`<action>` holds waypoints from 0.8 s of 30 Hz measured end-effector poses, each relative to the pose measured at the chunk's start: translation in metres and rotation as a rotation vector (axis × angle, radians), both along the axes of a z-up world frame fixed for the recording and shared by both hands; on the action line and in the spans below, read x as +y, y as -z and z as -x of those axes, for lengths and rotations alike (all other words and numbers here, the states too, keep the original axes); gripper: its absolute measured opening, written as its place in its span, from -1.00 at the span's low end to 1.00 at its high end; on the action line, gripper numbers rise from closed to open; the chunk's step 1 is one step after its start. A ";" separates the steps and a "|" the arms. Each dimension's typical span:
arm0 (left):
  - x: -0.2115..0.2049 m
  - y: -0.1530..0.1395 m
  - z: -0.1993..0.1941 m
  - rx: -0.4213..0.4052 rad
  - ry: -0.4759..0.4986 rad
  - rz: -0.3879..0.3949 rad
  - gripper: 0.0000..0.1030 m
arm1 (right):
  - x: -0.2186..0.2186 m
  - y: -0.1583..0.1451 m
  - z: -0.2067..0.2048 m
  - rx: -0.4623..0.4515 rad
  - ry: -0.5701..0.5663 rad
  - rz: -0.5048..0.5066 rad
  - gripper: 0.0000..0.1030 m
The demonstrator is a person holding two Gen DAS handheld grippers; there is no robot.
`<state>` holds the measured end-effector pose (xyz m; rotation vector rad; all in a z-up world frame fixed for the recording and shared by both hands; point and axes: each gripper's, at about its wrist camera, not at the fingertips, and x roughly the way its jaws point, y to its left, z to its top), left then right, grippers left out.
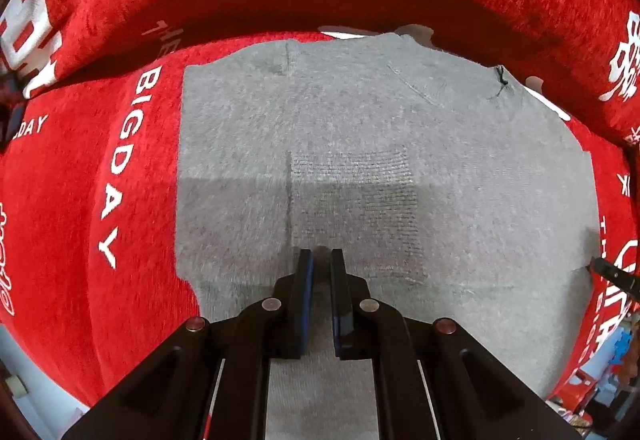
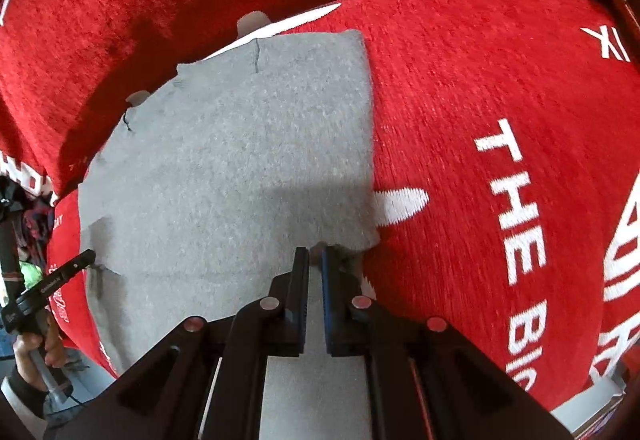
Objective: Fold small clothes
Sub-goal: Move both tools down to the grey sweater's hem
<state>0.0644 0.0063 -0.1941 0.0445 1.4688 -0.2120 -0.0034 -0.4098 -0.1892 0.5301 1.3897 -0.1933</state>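
2 pressed-together fingers of the left claw [image 1: 321,254] pin the grey garment [image 1: 380,144], seemingly flattening it on the red cover [image 1: 100,180]; "BIG DAY" reads at 9 o'clock. Right view: the right claw [image 2: 316,252] pinches its near corner, presumably for folding; "THE" at 3 o'clock.

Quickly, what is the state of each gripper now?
Left gripper: closed on the grey cloth.
Right gripper: closed, gripping the cloth's edge.
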 end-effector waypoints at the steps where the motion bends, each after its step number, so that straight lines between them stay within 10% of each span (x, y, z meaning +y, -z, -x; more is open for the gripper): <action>1: 0.001 -0.001 0.001 0.003 -0.003 0.000 -0.82 | 0.001 -0.001 0.001 0.001 0.003 0.000 -0.84; 24: -0.002 -0.031 0.029 -0.003 0.061 -0.079 -0.82 | 0.028 -0.024 0.021 0.027 0.031 -0.048 -0.83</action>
